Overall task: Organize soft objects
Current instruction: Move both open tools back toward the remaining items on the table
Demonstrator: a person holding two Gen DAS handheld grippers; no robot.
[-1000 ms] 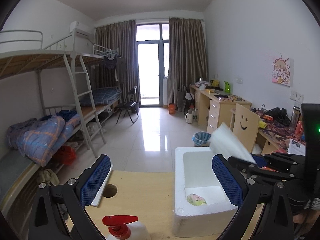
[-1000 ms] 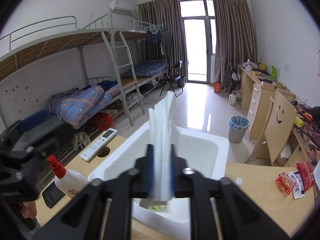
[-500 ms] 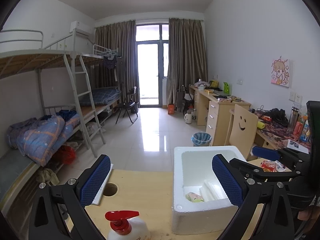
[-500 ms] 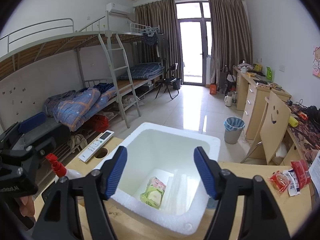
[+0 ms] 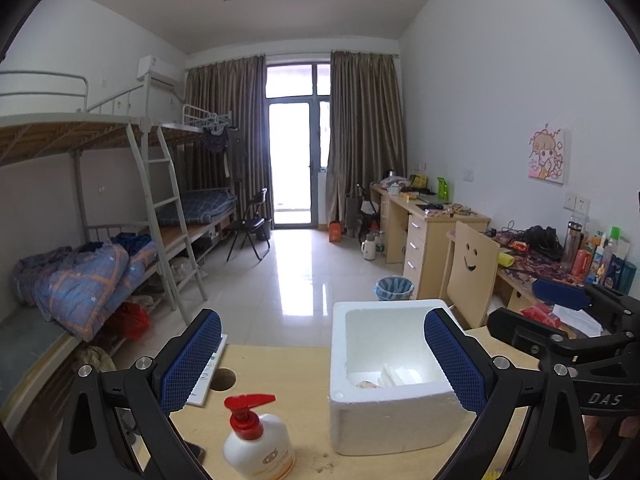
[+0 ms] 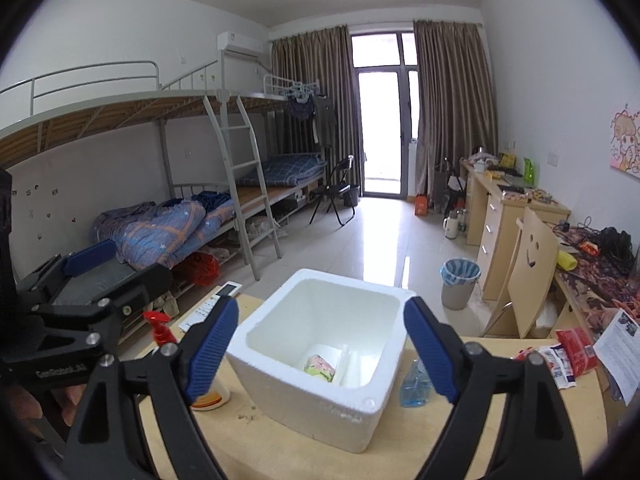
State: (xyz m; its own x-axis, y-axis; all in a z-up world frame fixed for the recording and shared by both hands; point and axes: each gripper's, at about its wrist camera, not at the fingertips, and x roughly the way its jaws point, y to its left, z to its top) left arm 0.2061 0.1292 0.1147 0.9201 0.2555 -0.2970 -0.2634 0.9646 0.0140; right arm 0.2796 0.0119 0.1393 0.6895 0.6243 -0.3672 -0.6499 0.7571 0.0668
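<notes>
"DAS" is printed on the right tool (image 5: pixel 560 300).

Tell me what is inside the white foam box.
In the foam box lie a small green-and-pink printed packet and a white tissue pack beside it. The near wall hides part of the floor; anything there is unseen.

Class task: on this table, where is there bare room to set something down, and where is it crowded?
Bare wood lies between the pump bottle and the foam box, back to the round hole. Crowded: the table's right end, with snack packets and papers.
</notes>
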